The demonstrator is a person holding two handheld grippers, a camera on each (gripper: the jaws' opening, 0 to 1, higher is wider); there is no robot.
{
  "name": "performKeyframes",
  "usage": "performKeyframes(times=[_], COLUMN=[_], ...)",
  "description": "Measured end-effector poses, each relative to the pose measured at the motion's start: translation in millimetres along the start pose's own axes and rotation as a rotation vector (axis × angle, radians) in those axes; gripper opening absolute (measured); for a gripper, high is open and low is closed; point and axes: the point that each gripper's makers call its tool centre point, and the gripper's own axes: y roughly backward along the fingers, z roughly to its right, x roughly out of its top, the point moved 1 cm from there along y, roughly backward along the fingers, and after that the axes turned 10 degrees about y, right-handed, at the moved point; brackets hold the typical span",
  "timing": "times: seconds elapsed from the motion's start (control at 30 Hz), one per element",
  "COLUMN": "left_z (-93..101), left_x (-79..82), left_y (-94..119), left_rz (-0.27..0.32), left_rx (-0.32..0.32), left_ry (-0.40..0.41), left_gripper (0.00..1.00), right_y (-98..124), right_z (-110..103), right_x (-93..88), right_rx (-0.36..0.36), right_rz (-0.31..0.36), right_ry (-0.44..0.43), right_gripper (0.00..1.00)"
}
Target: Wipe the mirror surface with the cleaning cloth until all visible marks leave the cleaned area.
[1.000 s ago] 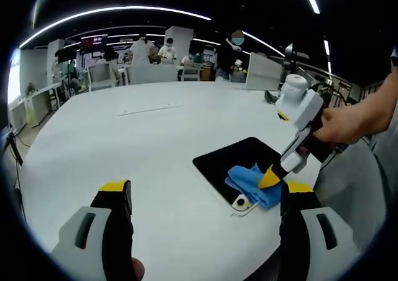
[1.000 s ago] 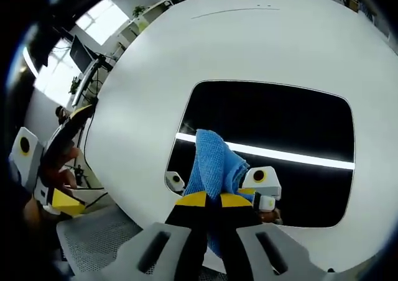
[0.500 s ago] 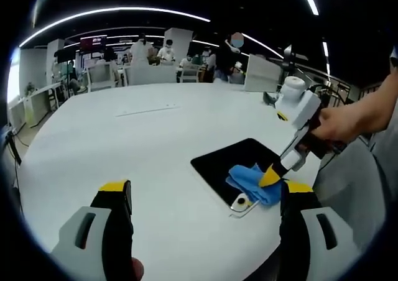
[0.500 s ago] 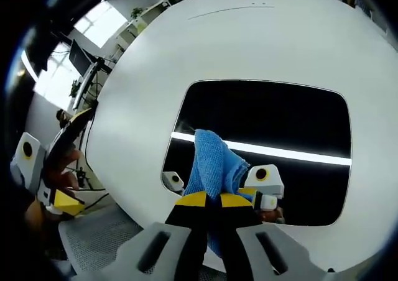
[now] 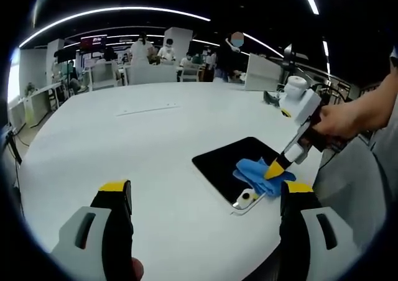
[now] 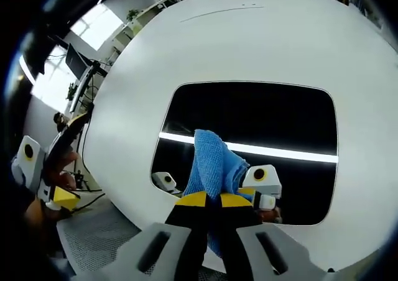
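On the white round table (image 5: 124, 144), near its edge, the dark mirror (image 6: 261, 125) is laid flat, and the blue cleaning cloth (image 6: 214, 163) is pressed onto its near portion, pinched between the closed jaws of the right gripper (image 6: 214, 200). The wiping step is judged to be in hand; a further stroke across the uncovered glass is called for next. The left gripper (image 5: 205, 197) is held well apart from the mirror, its jaws spread and empty. Marks on the glass cannot be made out against reflected ceiling lights, and the mirror beneath the cloth is hidden.
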Motion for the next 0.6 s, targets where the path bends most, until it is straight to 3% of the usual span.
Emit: performKeyframes(times=[0.6], left_z=[-0.7], left_x=[2.1], left_y=[-1.4], left_rz=[-0.001], left_rx=[0.003], left_ry=[-0.004], left_gripper=[0.99], right_y=[7.3], right_z=[17.4], right_x=[-5.1], right_rx=[-0.019], right_rz=[-0.008], right_ry=[0.003], right_gripper=[0.0])
